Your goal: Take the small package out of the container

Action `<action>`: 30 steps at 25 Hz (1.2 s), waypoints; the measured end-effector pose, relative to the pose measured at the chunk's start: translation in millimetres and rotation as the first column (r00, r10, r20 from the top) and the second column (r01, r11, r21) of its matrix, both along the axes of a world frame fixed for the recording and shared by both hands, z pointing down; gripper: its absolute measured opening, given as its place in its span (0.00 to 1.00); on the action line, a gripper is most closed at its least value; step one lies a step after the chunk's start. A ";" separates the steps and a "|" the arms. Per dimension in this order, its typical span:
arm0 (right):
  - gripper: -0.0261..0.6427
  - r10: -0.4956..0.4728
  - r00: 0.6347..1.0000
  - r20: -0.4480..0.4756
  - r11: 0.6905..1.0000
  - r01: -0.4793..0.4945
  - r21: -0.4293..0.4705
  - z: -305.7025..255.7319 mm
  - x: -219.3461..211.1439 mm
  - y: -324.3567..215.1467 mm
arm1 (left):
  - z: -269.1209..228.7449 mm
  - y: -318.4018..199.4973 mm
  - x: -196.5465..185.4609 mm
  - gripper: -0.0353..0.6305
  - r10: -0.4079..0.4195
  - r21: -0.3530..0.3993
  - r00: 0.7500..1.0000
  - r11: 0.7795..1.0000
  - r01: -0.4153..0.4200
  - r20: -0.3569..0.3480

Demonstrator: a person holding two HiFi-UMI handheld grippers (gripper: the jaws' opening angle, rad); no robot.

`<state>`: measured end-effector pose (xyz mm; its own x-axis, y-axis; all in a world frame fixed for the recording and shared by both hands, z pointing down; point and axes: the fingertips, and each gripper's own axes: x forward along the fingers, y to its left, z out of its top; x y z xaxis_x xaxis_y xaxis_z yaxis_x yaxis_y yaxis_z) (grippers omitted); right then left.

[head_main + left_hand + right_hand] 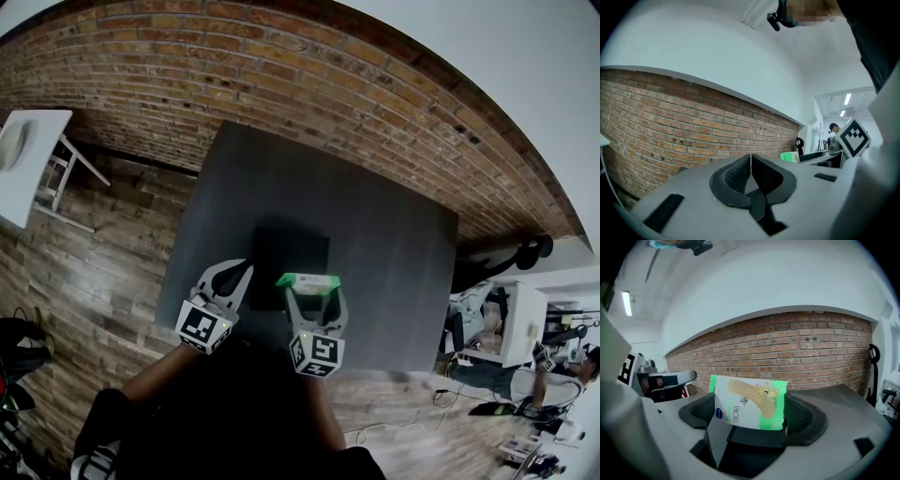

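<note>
Package [749, 401], apparently one, in right gripper [312, 289]

Your left gripper [751, 161] has its jaws pressed together with nothing between them (the pads meet at the tips). Your right gripper [312, 291] clamps a small package [750, 401]. Both forearms reach forward, side by side.

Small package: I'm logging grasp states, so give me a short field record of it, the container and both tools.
item: small package, green and white, printed face toward the camera
held by: right tool, jaws shut on its two sides
left tool: left tool, jaws together, nothing between them
container: dark container, on the grey table
item versus container: in the head view it shows at the container's near edge; height above it cannot be told
</note>
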<state>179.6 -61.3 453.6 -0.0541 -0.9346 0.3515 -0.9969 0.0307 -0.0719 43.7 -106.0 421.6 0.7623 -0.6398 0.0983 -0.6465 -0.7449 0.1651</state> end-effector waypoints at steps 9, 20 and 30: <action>0.70 -0.035 0.999 -0.004 0.999 0.035 0.030 0.2 -8.5 -0.1 | 8.7 8.0 4.2 0.11 0.020 0.000 1.000 1.000 -0.020 0.008; 0.70 -0.032 0.999 -0.025 0.999 0.033 0.034 -0.7 -6.5 -1.7 | 8.6 6.0 7.9 0.11 0.028 0.001 1.000 1.000 -0.028 0.003; 0.70 -0.026 0.999 -0.030 0.999 0.027 0.032 -0.7 -5.3 -3.7 | 7.4 3.7 9.2 0.11 0.026 0.003 1.000 1.000 -0.026 -0.006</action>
<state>174.3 -65.1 453.0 -0.0688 -0.9440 0.3226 -0.9974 0.0588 -0.0408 53.0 -102.3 429.0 0.7792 -0.6199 0.0921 -0.6258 -0.7619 0.1666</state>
